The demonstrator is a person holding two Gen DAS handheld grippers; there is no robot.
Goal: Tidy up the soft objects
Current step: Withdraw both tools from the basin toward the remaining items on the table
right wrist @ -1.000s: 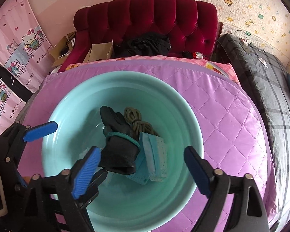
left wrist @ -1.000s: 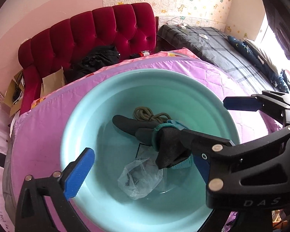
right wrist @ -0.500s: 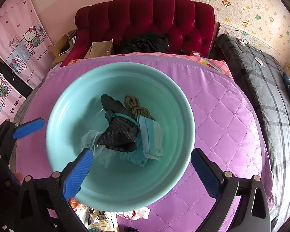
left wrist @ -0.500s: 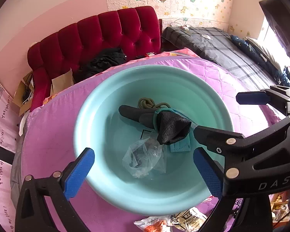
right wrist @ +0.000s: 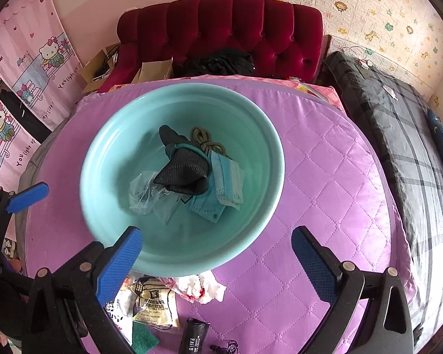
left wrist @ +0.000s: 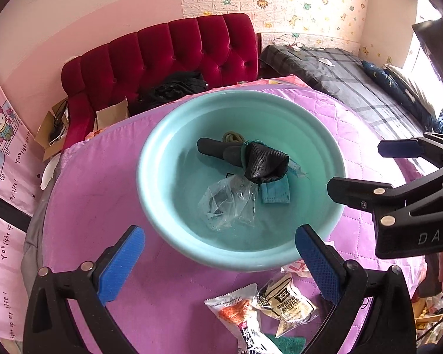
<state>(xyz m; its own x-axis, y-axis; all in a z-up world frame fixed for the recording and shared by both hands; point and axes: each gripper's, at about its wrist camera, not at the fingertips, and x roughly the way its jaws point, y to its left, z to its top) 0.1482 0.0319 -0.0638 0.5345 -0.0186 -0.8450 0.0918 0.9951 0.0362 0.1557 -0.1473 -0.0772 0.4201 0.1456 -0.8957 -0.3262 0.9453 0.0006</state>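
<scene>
A teal basin [left wrist: 162,215] [right wrist: 268,206] sits on a purple quilted table. In it lie a black glove with a teal cuff [left wrist: 262,162] [right wrist: 183,174], a blue face mask [left wrist: 276,194] [right wrist: 224,188], an olive cord coil [left wrist: 233,137] [right wrist: 205,141] and a clear plastic bag [left wrist: 227,203] [right wrist: 143,193]. My left gripper [left wrist: 218,265] is open and empty, held back above the basin's near rim. My right gripper [right wrist: 215,261] is open and empty, also above the near rim; it shows at the right of the left wrist view [left wrist: 366,174].
Snack packets [left wrist: 286,298] [right wrist: 153,298], a crumpled white tissue [right wrist: 200,289], a green scrub pad [right wrist: 143,336] and a small black pouch [right wrist: 193,336] lie on the table in front of the basin. A red sofa [right wrist: 221,35] and a bed [right wrist: 398,118] stand beyond.
The right gripper let go of the black glove, which now lies in the basin. Both grippers have pulled back and up from the basin, bringing the items at the table's front into view.
</scene>
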